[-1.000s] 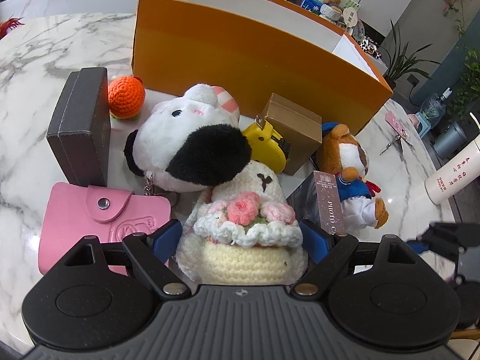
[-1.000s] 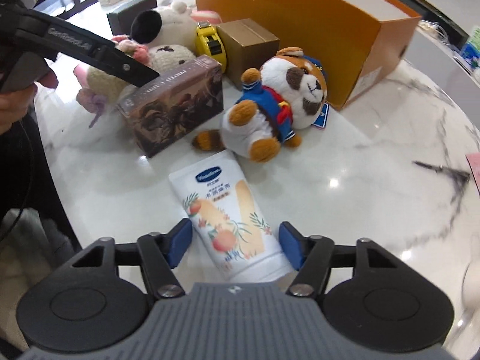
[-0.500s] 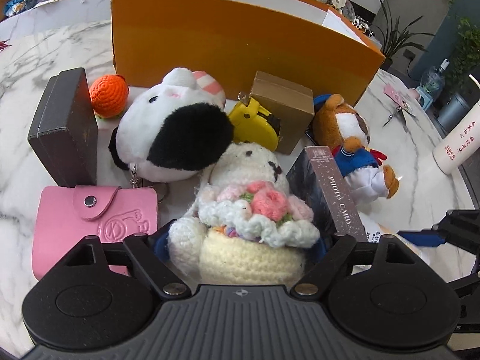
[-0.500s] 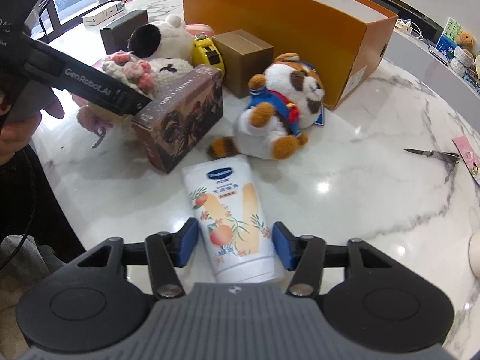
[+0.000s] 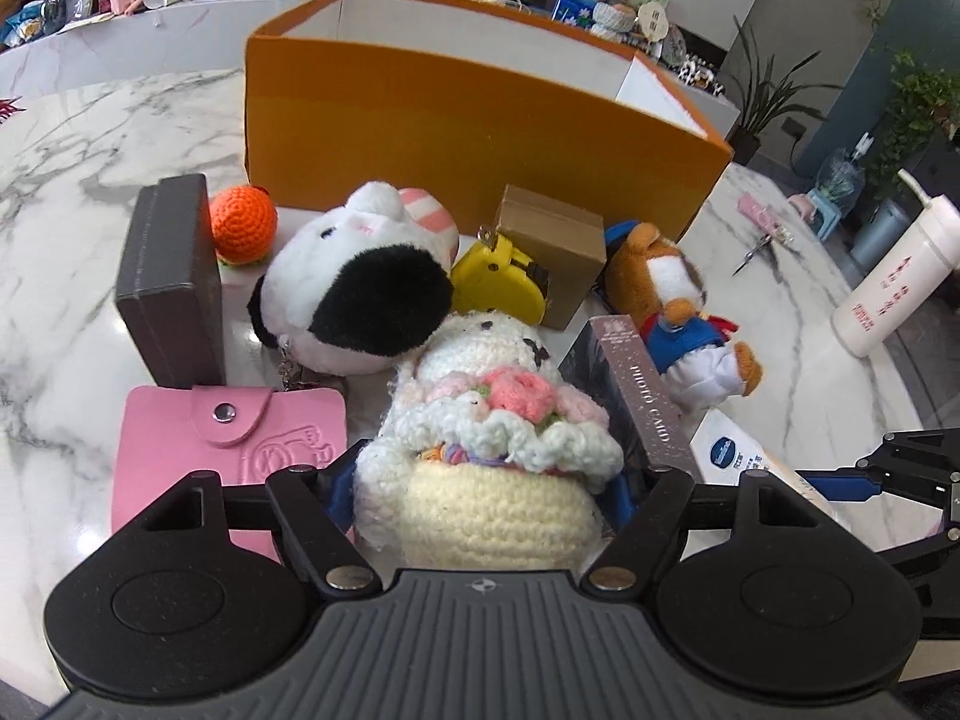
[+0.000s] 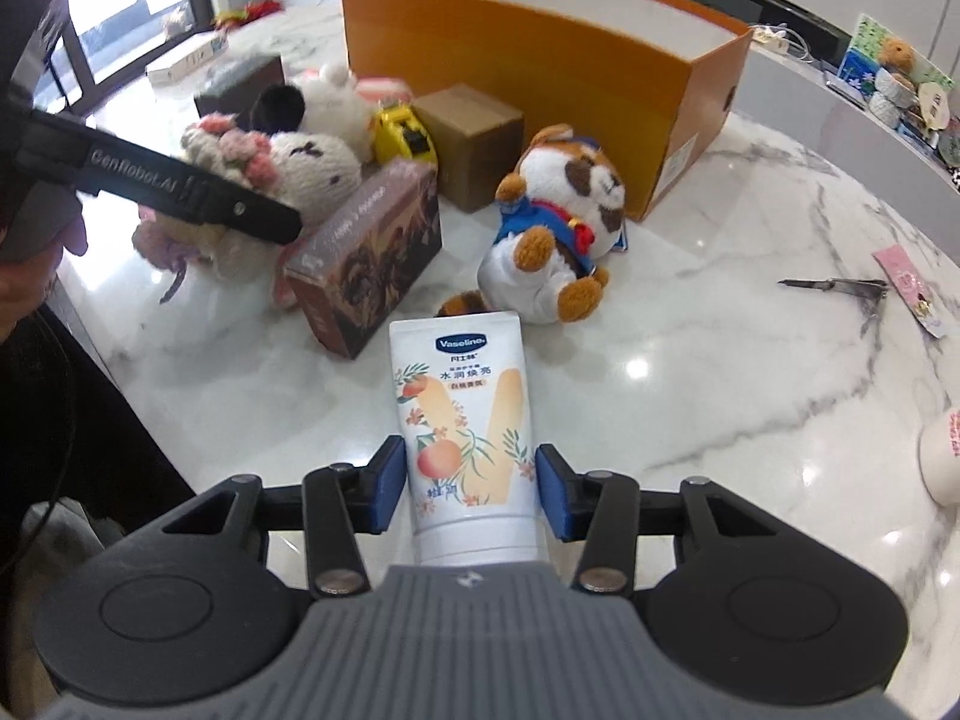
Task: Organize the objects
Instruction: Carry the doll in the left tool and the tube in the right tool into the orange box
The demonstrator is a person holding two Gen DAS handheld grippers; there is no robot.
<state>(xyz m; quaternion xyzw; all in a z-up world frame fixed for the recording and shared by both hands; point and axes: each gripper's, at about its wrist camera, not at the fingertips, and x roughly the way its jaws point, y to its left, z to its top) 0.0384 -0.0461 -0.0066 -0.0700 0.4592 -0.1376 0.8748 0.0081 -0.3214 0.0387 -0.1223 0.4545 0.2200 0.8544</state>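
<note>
My left gripper is shut on a crocheted cream doll with pink flowers and holds it above the marble table; the doll also shows in the right wrist view. My right gripper is shut on a white Vaseline tube, lifted over the table. An open orange box stands behind the pile; it also shows in the right wrist view.
On the table lie a black-and-white plush, orange crochet ball, dark case, pink card wallet, yellow tape measure, small cardboard box, raccoon plush, photo-card box, white bottle, and nail clippers.
Both grippers have closed on their objects and lifted them: the left raised the crocheted doll, the right raised the Vaseline tube off the table.
</note>
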